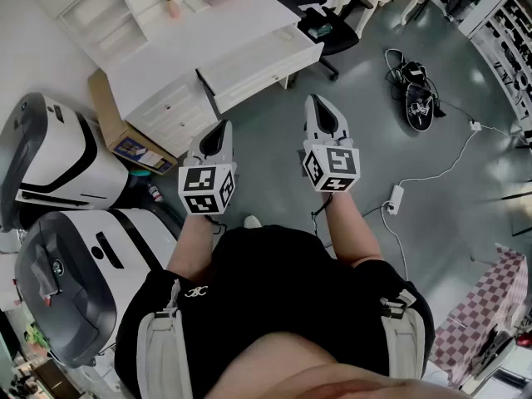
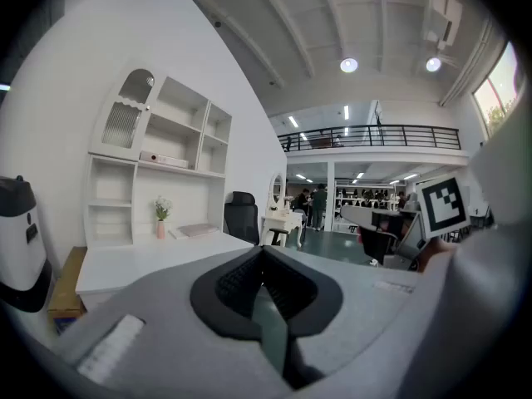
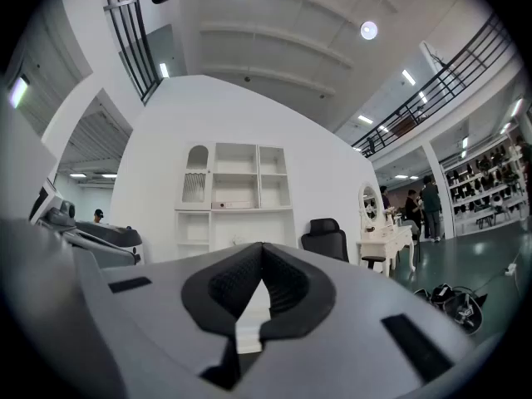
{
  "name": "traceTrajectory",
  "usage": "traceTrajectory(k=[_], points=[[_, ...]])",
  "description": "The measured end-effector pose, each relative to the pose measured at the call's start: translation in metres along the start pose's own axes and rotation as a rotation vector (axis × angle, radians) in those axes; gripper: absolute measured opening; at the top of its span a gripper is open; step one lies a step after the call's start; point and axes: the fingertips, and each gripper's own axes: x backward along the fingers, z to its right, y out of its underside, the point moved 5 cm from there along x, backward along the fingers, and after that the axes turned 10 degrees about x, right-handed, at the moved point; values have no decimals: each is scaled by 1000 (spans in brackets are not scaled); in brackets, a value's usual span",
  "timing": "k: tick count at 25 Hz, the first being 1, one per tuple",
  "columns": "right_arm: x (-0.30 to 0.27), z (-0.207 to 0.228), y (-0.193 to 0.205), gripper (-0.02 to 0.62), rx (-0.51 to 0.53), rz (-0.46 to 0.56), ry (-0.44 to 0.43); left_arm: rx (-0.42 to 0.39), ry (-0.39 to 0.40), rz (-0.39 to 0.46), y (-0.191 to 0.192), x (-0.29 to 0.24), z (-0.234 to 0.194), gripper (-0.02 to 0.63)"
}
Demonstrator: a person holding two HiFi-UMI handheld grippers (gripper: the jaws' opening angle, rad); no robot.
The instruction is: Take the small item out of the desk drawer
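Observation:
A white desk (image 1: 166, 65) with a shelf unit stands ahead of me at the upper left in the head view. Its drawer (image 1: 264, 59) is pulled out toward me, and I see no small item inside it from here. My left gripper (image 1: 222, 127) is held in the air short of the desk, its jaws shut with nothing between them. My right gripper (image 1: 315, 100) hangs just below the drawer's front, also shut and empty. In the left gripper view the left gripper (image 2: 263, 252) points at the desk top. In the right gripper view the right gripper (image 3: 261, 248) faces the shelf unit (image 3: 234, 196).
A black office chair (image 1: 331, 22) stands right of the desk. A cardboard box (image 1: 116, 123) and two white-and-grey machines (image 1: 58, 160) are at the left. Cables, a black bag (image 1: 418, 105) and a power strip (image 1: 393, 199) lie on the grey floor at right. A pink vase (image 1: 171, 7) sits on the desk.

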Motion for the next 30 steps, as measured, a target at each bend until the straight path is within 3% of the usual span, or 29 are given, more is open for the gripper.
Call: traceTrajectory(k=[11, 20, 30], points=[[-16, -25, -5, -3, 36, 15, -3, -3, 21, 17, -9, -6, -29, 12], [-26, -32, -4, -3, -7, 16, 24, -14, 62, 24, -14, -12, -41, 14], [-80, -6, 6, -3, 32, 42, 21, -26, 58, 44, -25, -75, -57, 14]])
